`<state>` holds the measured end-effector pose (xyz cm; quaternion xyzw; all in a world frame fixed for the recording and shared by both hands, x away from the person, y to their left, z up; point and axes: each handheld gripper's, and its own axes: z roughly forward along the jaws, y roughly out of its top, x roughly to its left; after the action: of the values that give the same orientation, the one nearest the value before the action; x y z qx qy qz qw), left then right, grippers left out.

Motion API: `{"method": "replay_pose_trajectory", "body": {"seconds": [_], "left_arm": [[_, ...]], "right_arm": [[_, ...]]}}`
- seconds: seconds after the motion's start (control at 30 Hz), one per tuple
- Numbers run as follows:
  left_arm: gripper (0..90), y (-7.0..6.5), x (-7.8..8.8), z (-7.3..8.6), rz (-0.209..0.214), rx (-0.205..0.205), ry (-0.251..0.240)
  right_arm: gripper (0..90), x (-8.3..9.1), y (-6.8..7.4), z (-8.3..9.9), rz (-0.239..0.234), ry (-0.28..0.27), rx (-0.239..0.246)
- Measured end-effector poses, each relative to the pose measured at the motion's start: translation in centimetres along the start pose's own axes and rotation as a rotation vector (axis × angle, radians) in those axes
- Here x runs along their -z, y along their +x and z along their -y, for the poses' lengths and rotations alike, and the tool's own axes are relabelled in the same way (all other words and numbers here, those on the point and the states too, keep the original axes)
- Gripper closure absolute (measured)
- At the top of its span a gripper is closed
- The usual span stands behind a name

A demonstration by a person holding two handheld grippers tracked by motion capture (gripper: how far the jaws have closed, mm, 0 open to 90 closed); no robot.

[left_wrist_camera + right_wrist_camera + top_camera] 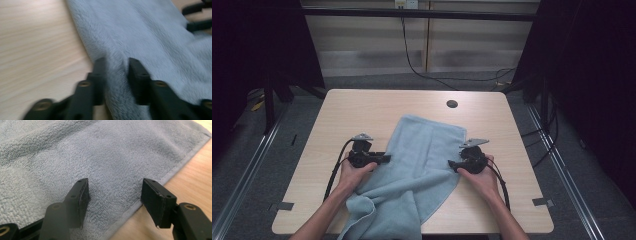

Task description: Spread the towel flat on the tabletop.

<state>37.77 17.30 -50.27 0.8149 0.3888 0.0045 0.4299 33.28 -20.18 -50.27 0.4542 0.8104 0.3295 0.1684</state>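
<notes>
A pale blue terry towel (412, 170) lies rumpled across the wooden table (362, 107), its near end hanging over the near edge. At its left edge, the left gripper (113, 66) pinches a raised fold between its jaws. At its right hem, the right gripper (113, 192) hovers with jaws spread apart. No writing is legible.

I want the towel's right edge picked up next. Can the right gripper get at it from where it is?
Probably yes. The right gripper has its jaws apart right over the towel's hemmed edge, which lies flat on the bare table with nothing in the way.
</notes>
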Motion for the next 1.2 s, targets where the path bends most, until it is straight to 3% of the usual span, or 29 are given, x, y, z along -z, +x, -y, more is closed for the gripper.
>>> {"method": "replay_pose_trajectory", "body": {"seconds": [0.07,0.1,0.13,0.17,0.3,0.37,0.4,0.43,0.47,0.53,0.57,0.6,0.63,0.7,0.73,0.8,0.83,0.93,1.03,1.17,1.2], "left_arm": [[80.9,-0.3,0.3,-0.1,0.01,-0.001,-0.011],[82.4,-0.8,0.9,-0.2,0.019,-0.017,-0.03],[82.8,-1.9,2.0,-0.6,0.017,-0.059,-0.066],[82.8,-1.9,2.0,-0.6,0.017,-0.059,-0.066],[82.2,-5.3,3.3,-1.5,0.097,-0.149,-0.121],[81.6,-6.5,2.8,-1.6,0.125,-0.182,-0.097],[79.2,-7.4,1.7,-1.4,0.152,-0.202,-0.064],[76.0,-7.7,1.0,-1.2,0.17,-0.199,-0.033],[70.8,-7.7,1.0,-1.2,0.17,-0.199,-0.033],[68.2,-8.0,-0.3,-0.6,0.186,-0.179,0.026],[63.3,-7.8,-1.1,0.0,0.221,-0.14,0.06],[63.4,-7.8,-1.1,0.0,0.221,-0.14,0.06],[64.2,-7.8,-1.1,0.6,0.257,-0.116,0.072],[65.1,-8.0,-1.1,0.8,0.25,-0.121,0.073],[65.3,-8.2,-1.1,1.0,0.241,-0.125,0.065],[65.3,-8.3,-1.1,1.1,0.242,-0.137,0.07],[65.3,-8.5,-1.3,1.3,0.239,-0.143,0.072],[65.1,-8.6,-1.5,1.4,0.238,-0.149,0.06],[65.1,-8.1,-1.6,1.5,0.255,-0.125,0.052],[65.2,-8.4,-1.6,1.6,0.235,-0.147,0.052],[65.0,-8.5,-1.6,1.6,0.232,-0.151,0.05]], "right_arm": [[39.1,0.0,0.1,0.0,-0.002,0.0,-0.001],[39.1,-0.1,0.3,-0.1,-0.001,-0.003,0.004],[39.1,-0.3,0.4,-0.2,-0.016,-0.009,0.013],[39.1,-0.3,0.4,-0.2,-0.016,-0.009,0.013],[39.1,-0.9,1.0,-0.5,-0.042,-0.025,0.028],[39.1,-1.2,1.7,-0.9,-0.066,-0.024,0.044],[39.3,-1.4,2.3,-1.1,-0.091,-0.025,0.065],[39.5,-1.5,2.6,-1.2,-0.095,-0.022,0.075],[39.6,-1.5,2.9,-1.2,-0.1,-0.021,0.082],[39.9,-1.4,3.1,-1.2,-0.099,-0.015,0.088],[40.3,-1.1,3.2,-1.0,-0.112,-0.007,0.099],[41.4,-0.9,3.2,-1.0,-0.114,0.003,0.099],[45.9,-0.7,3.2,-1.0,-0.111,0.022,0.115],[48.4,-0.2,3.2,-1.1,-0.086,0.032,0.113],[46.0,0.5,3.0,-1.6,-0.074,-0.024,0.101],[44.9,0.6,3.0,-2.0,-0.097,-0.037,0.089],[43.1,0.4,3.4,-3.4,-0.141,-0.052,0.067],[40.3,0.0,4.3,-4.7,-0.163,-0.07,0.073],[33.2,-1.6,6.4,-7.9,-0.234,-0.113,0.067],[29.3,-3.2,7.5,-9.0,-0.253,-0.105,0.068],[27.2,-4.4,8.0,-9.3,-0.247,-0.092,0.074]]}}
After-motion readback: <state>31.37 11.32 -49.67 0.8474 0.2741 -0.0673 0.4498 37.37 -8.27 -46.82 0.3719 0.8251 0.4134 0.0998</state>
